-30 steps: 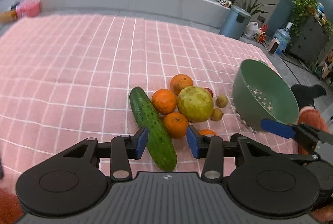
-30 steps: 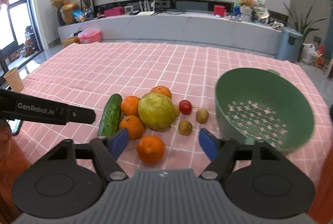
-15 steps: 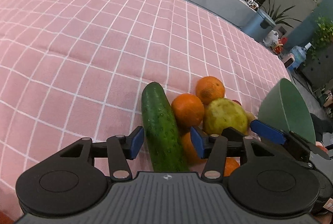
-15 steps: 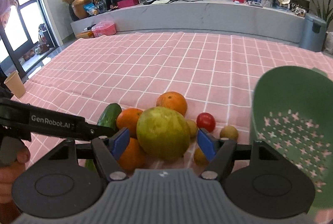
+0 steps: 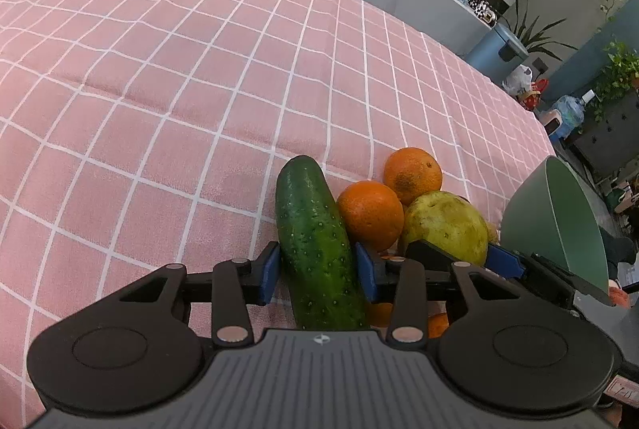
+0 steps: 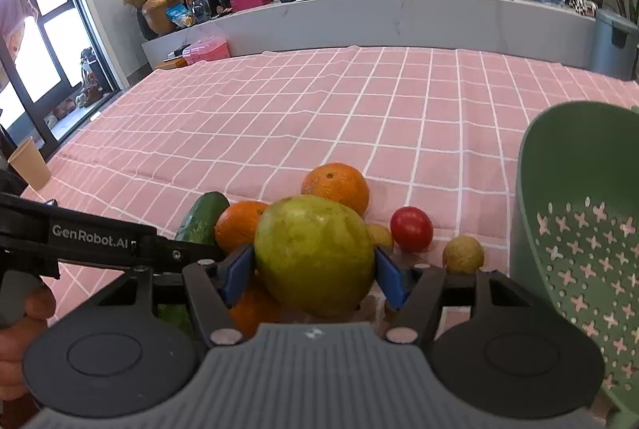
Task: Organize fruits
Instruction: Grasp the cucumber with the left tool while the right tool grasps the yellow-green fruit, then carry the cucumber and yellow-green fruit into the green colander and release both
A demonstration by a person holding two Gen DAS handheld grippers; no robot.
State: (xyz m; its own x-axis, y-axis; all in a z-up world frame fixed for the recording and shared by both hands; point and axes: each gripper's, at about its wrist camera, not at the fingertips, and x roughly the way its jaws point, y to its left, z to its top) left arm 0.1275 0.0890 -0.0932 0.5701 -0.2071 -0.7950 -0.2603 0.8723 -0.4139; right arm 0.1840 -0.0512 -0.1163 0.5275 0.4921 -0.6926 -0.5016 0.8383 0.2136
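Nothing has reached the green colander (image 6: pixel 579 249) yet, as far as the right wrist view shows: its perforated inside looks bare, and every piece of produce sits on the pink checked cloth of the desk (image 5: pixel 159 89) in one cluster just left of the colander.

The left gripper (image 5: pixel 315 273) straddles the cucumber (image 5: pixel 315 241), which lies at the far-left edge of the cluster, farthest from the colander. Its jaws stand on either side of the cucumber's lower half with the blue pads at or almost at the skin; whether they press is not clear.

The right gripper (image 6: pixel 315 273) brackets the large green fruit (image 6: pixel 315 253), the piece in the middle of the cluster. Its jaws stand wide, pads touching or nearly touching the fruit's widest part; a firm clamp cannot be confirmed, and the fruit appears to rest on the cloth.

Other pieces wait beside the green fruit: an orange (image 6: pixel 337 185) behind it, another orange (image 6: pixel 239 225) between it and the cucumber, at least one more orange partly hidden below it, a red tomato (image 6: pixel 411 229) on the colander side, and a small yellowish fruit (image 6: pixel 463 253) closest to the colander's rim, with another small one half hidden behind the green fruit.

The task seems to be at its very start: two grasps being set, no transfer made, all fruit left to move.
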